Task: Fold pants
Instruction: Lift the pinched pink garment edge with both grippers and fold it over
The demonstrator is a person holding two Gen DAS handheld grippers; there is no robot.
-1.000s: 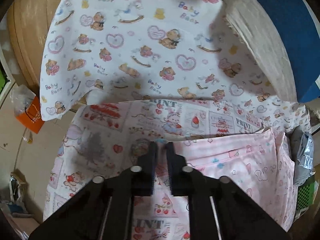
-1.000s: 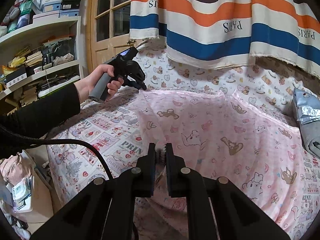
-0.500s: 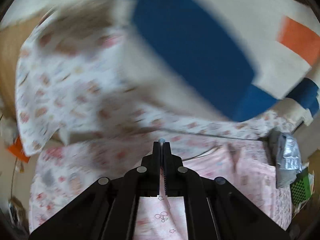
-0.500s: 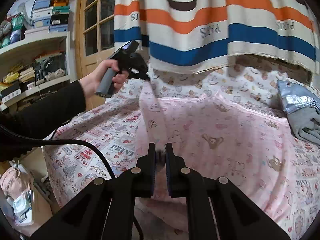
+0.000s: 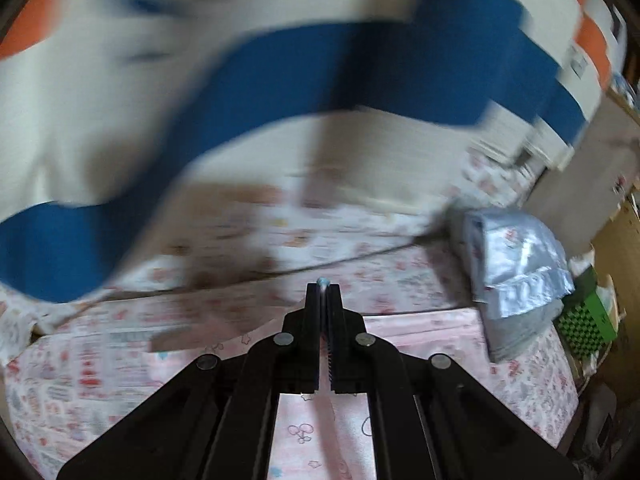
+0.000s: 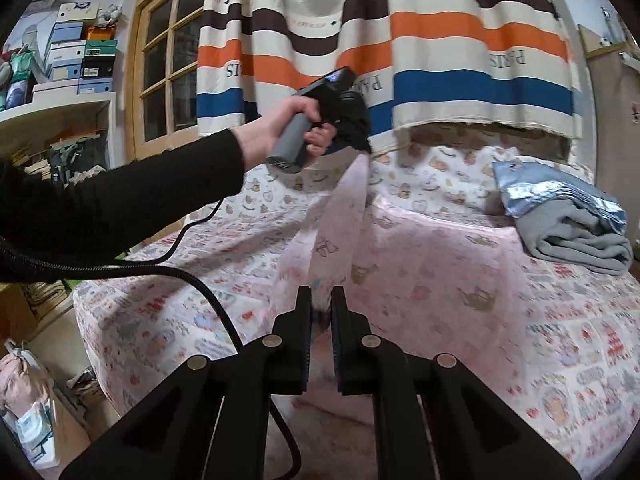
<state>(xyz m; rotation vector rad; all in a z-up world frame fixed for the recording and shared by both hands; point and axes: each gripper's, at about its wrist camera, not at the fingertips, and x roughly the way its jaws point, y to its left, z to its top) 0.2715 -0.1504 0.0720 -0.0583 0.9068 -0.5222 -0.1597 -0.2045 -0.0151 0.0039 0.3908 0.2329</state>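
Note:
Pink printed pants (image 6: 420, 264) lie spread across the bed, one edge lifted into a taut fold. My left gripper (image 6: 362, 144), held by a hand in a black sleeve, is shut on the far end of that fold and holds it up above the bed. In the left wrist view the left gripper (image 5: 323, 286) has its jaws pressed together on a thin layer of pink cloth (image 5: 316, 432) that hangs below. My right gripper (image 6: 321, 300) is shut on the near end of the same fold, cloth bunched between its pads.
A patterned sheet (image 6: 168, 320) covers the bed. A folded grey blanket with a shiny blue bag (image 6: 576, 216) sits at the right back. A striped curtain (image 6: 400, 40) hangs behind. Shelves with boxes (image 6: 68, 56) stand left; a black cable (image 6: 192, 276) trails over the bed edge.
The left gripper has swung up and to the right with the pants edge, lifting it off the bed. The right gripper has shifted sideways with its end of the fold.

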